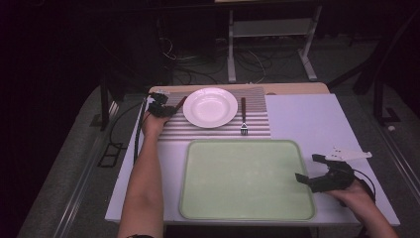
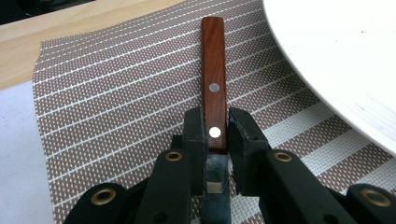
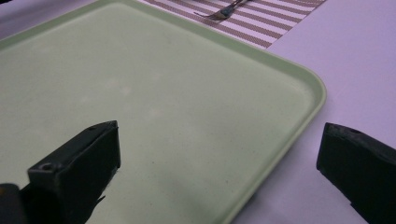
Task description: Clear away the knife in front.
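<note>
Item 1: your left gripper (image 2: 216,135), fingers (image 2: 195,133) clenched on the knife (image 2: 214,79) at the wooden handle's lower rivet, just above where the blade starts; knife lies flat on the striped placemat (image 2: 116,93), so a low side pinch is likely the only way under it. Item 2: white plate (image 1: 210,107) just beside the knife on the mat, rim close to your fingers, so lift straight up before swinging. Item 3: fork (image 1: 243,116) on the plate's other side, well apart. Item 4: green tray (image 1: 247,178), bare, nearer you on the desk (image 1: 307,119). Item 5: your right gripper (image 1: 312,168), fingers released wide, straddling the tray's right rim, prob. waiting.
</note>
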